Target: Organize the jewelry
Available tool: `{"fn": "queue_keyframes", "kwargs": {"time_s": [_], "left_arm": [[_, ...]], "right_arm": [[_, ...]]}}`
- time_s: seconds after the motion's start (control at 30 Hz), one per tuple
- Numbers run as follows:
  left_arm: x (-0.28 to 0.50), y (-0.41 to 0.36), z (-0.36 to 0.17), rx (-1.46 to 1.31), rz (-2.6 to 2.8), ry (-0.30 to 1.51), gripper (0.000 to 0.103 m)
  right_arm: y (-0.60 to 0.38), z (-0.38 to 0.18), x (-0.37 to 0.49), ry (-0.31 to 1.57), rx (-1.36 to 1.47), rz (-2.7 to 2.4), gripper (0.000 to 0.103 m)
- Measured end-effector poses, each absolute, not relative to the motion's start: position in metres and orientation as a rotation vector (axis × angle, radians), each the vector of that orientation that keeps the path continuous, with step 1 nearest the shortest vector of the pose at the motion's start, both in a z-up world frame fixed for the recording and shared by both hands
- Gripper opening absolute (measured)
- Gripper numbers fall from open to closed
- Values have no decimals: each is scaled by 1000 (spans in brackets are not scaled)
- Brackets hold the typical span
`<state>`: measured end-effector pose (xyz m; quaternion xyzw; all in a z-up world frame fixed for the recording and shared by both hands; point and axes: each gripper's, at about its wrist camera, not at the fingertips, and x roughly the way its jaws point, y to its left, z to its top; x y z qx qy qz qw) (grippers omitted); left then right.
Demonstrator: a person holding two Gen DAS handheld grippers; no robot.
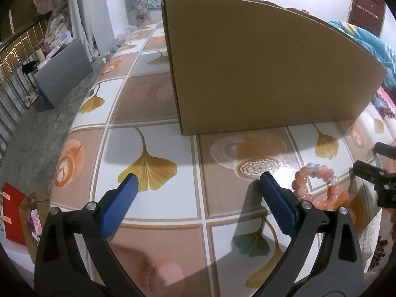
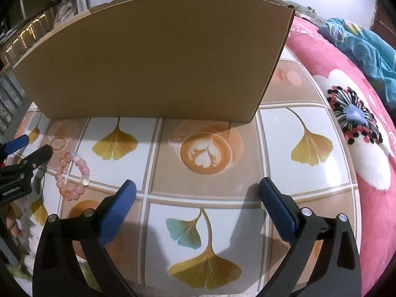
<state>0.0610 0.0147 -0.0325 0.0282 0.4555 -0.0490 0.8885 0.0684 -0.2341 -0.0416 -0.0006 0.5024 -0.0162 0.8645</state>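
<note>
- Left tongs (image 1: 195, 185): nearest in the left wrist view; two black arms tipped with blue, finely knurled pads, spread wide and released, nothing between them, only bare surface below.
- Right tongs (image 2: 196, 188): nearest in the right wrist view; same build, jaws at full spread and holding nothing, hovering over a teal-and-gold leaf print.
- Surface (image 2: 203, 198): a glossy, smooth covering printed in squares with ginkgo leaves and latte-art cups; reflections suggest a wipe-clean plastic or oilcloth.
- Beaded bracelet (image 1: 315, 185): the task's item, a closed loop of round, translucent pink and orange beads with a few milky white ones. It lies flat on the surface between the two tongs, just right of the left tongs' right pad and to the left of the right tongs (image 2: 71, 177). Neither tool touches it.
- Cardboard box (image 2: 158, 57): farther back, a plain brown corrugated carton with matte walls, standing on the surface beyond the bracelet; its inside is hidden from both views.
- Pink blanket (image 2: 358, 136): far right, plush fabric with a large white flower motif.
- Progress, as judged: the bracelet is not yet picked up or stowed, so the organizing seems at an early stage. The box is a likely destination, though that cannot be confirmed.
</note>
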Motion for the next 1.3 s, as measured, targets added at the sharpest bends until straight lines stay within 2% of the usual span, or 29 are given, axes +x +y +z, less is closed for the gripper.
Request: {"fn": "queue_keyframes", "kwargs": {"time_s": [0.87,1.3], "left_arm": [[71,9,-32,49,-126,1031,95],[65,10,-34,48,-115,992,95]], "right_arm": [[-237,-40,76,1117,-6,-12,98],[-235,-43,67,1081,-13,-4,98]]}}
